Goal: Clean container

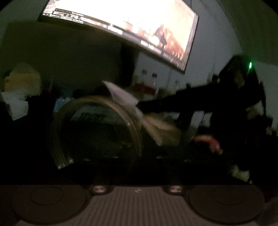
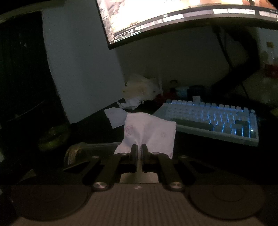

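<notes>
No legible text, monitor [image 2: 173,15] toolbar too blurred (bright, washed out) — keyboard [image 2: 213,120] keycaps unreadable

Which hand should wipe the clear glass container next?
Right, probably. Its tongs are shut on the white patterned tissue, which lies against the clear round glass container. The left tongs' fingers are lost in the dark.

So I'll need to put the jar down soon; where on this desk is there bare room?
The dark desktop in front of the keyboard, right of the tissue held by the right gripper, looks bare. It is crowded behind, by the crumpled paper, and left, by the green ring.
</notes>
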### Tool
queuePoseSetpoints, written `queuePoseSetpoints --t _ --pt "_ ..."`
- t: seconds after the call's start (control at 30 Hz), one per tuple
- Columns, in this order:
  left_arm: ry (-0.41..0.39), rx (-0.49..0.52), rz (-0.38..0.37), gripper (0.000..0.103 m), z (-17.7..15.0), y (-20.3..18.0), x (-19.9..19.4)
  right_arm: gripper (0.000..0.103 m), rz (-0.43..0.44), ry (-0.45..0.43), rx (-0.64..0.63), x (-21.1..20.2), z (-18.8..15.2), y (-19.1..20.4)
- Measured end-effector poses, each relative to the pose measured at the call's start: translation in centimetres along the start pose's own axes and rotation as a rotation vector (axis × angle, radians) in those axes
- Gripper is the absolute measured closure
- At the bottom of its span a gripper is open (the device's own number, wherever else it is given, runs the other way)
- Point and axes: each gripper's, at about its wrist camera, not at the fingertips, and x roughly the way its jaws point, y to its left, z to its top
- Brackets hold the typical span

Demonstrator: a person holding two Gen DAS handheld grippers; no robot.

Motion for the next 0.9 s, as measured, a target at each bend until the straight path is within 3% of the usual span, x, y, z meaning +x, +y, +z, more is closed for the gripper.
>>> queuePoseSetpoints --t 0.23,0.33,0.4,0.47,0.6,0.9 --pt "-0.053 -0.133 -0.087 0.096 1.8 0.6 -0.4 0.097 0.032 -0.011 -0.01 -0.6 -0.1 0.7" --pt "-0.048 -0.088 -0.064 0.094 1.5 0.4 -0.7 0.097 0.051 -0.006 -0.02 -0.6 0.0 1.0" --pt "-0.023 -0.036 -0.039 0.087 1.2 -0.1 -0.6 0.097 0.05 -0.006 -0.03 -0.5 -0.1 1.1" --pt "0.001 0.032 -0.012 0.059 0.7 -0.7 -0.3 0.097 0.054 -0.003 -0.026 -0.5 0.0 1.1" --pt "0.049 0.12 0.017 0.058 -0.4 -1.7 0.4 0.097 0.051 -0.002 -0.032 -0.4 0.1 1.2" --pt "0.053 0.03 0.038 0.06 -1.2 -0.7 0.9 0.096 0.067 -0.004 -0.05 -0.2 0.1 2.5"
